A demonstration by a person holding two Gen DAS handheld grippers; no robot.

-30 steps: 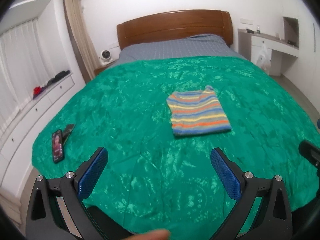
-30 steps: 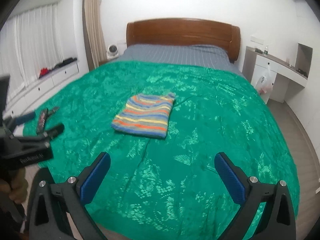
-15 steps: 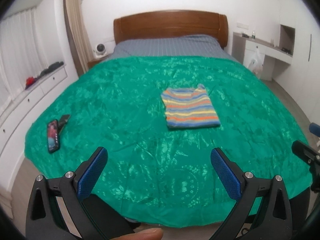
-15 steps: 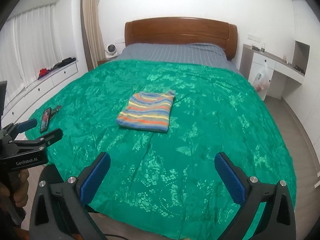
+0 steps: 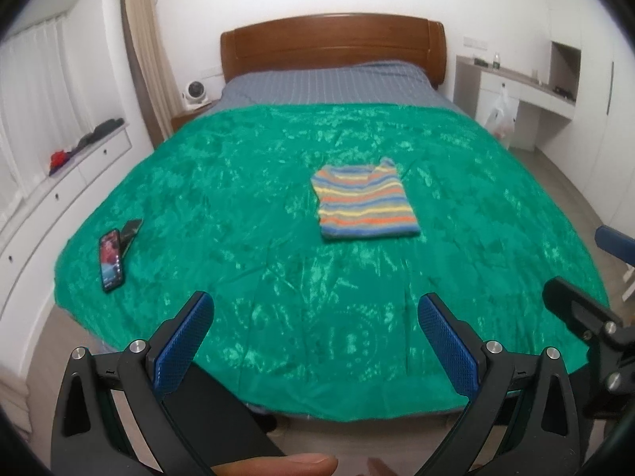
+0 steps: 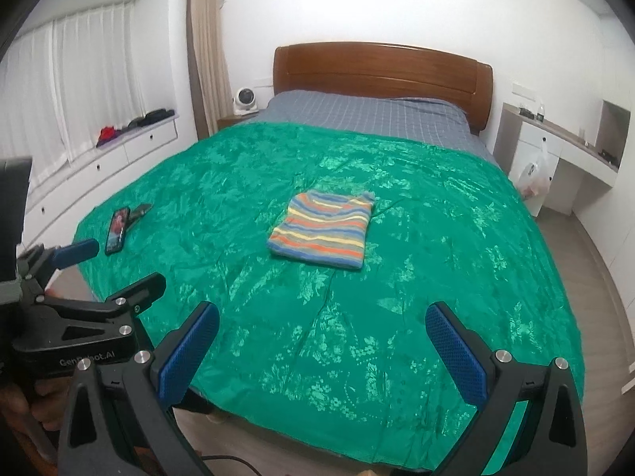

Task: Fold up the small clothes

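Observation:
A striped garment point(image 5: 363, 202), folded into a neat rectangle, lies on the green bedspread point(image 5: 278, 261) near the middle of the bed. It also shows in the right wrist view point(image 6: 323, 230). My left gripper point(image 5: 315, 309) is open and empty, held back beyond the foot of the bed, far from the garment. My right gripper point(image 6: 321, 317) is open and empty too, also back from the bed's foot. The left gripper shows at the left of the right wrist view point(image 6: 111, 273).
A phone point(image 5: 111, 260) and a dark object point(image 5: 131, 230) lie near the bed's left edge. A wooden headboard point(image 5: 333, 43) stands at the far end. White drawers point(image 5: 59, 198) run along the left wall. A desk with a plastic bag point(image 5: 502, 117) stands at right.
Both grippers have pulled back and up from the bed. The garment looks smaller and farther, and the floor at the bed's foot has come into view. Both stay open.

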